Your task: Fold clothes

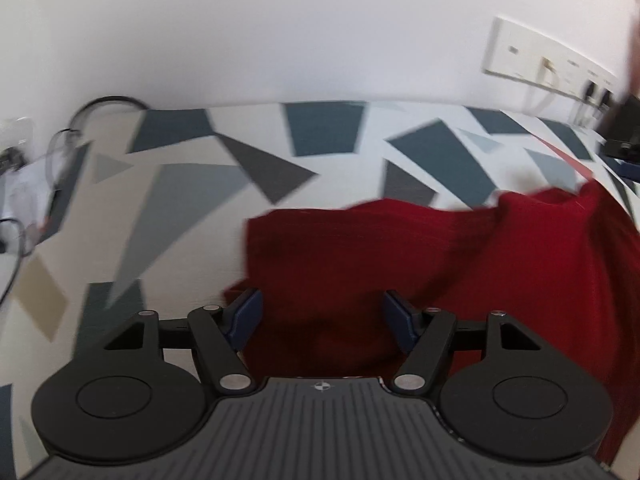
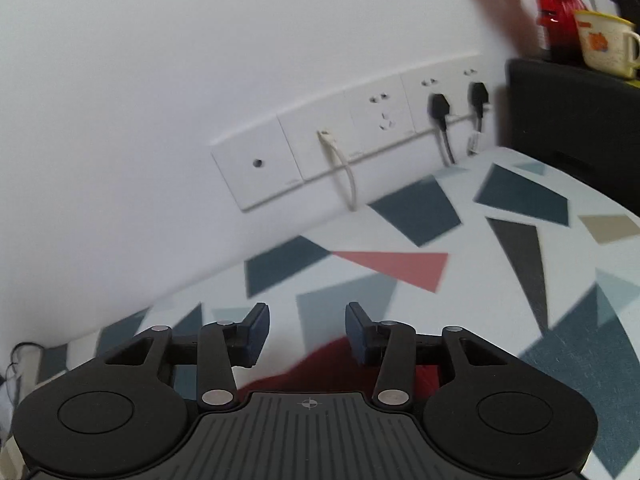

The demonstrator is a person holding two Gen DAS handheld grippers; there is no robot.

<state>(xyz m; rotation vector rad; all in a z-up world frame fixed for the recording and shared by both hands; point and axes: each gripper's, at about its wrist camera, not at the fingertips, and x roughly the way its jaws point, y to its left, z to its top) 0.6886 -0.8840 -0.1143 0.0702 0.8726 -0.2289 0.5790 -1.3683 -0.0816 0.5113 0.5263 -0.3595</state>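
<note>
The left gripper [image 1: 322, 316] hangs just over the near part of the red garment [image 1: 400, 264], its blue pads [image 1: 246, 314] spread wide with nothing between them but the cloth lying underneath. The garment sits rumpled on the table [image 1: 192, 216], which wears a white cover with grey, blue and beige shapes; its far right corner rises in a peak toward the edge of the left view. Clear bags and a dark cable [image 1: 108, 102] lie at the table's far left.

The right gripper [image 2: 307, 330] is also open, less widely, and holds nothing. A bit of the red cloth shows just below and behind its fingers. Ahead of it is bare cover, then a wall strip of sockets [image 2: 360, 136] with two black plugs [image 2: 438, 106] in it. A mug [image 2: 604, 42] stands on a black box [image 2: 572, 120] at the right.
</note>
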